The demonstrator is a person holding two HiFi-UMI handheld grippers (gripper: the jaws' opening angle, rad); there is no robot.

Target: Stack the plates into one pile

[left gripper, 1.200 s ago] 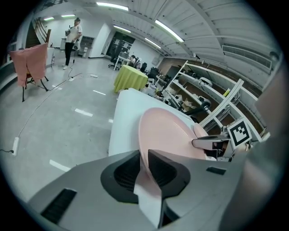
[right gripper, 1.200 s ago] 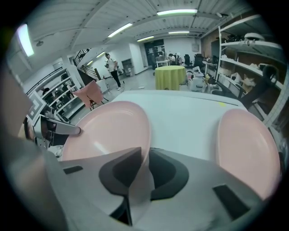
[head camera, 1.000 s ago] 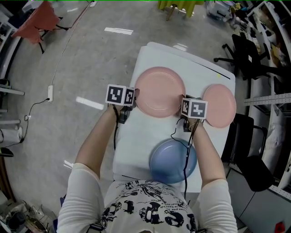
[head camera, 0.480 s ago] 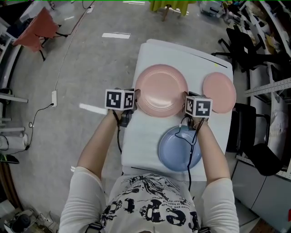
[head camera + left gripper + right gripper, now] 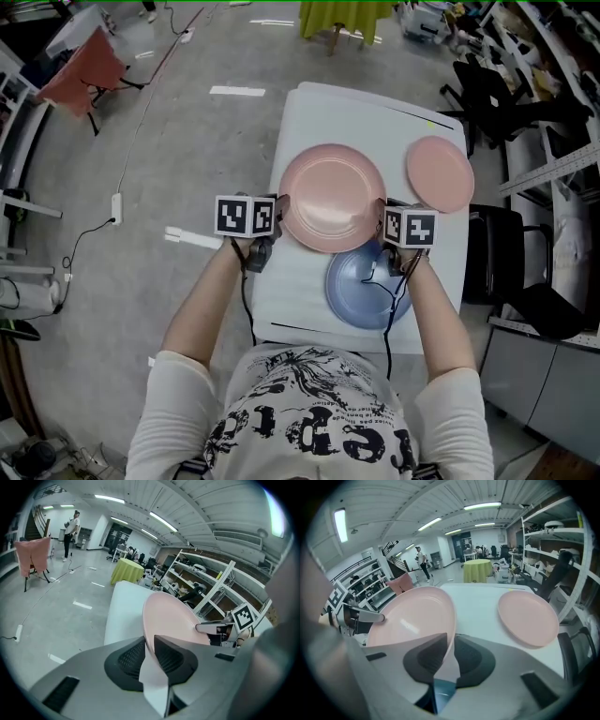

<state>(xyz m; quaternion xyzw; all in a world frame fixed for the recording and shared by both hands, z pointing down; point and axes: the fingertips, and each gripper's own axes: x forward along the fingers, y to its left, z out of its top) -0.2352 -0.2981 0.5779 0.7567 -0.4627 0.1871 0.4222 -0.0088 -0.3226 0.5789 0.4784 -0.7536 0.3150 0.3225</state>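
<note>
A large pink plate (image 5: 333, 197) hangs above the white table (image 5: 309, 122), gripped on opposite rims by both grippers. My left gripper (image 5: 279, 208) is shut on its left rim (image 5: 149, 634). My right gripper (image 5: 382, 217) is shut on its right rim (image 5: 451, 639). The plate's near edge overlaps the blue plate (image 5: 361, 295), which lies on the table between my forearms. A smaller pink plate (image 5: 439, 173) (image 5: 528, 617) lies flat at the table's far right.
Black office chairs (image 5: 487, 94) stand to the right of the table, with metal shelving (image 5: 562, 550) beyond them. A yellow-green covered table (image 5: 478, 569) stands behind. A person (image 5: 71, 527) is far off across the grey floor.
Both grippers have carried the large pink plate toward me, so that it now overlaps the blue plate. It lay further back, apart from the blue plate, a second ago.
</note>
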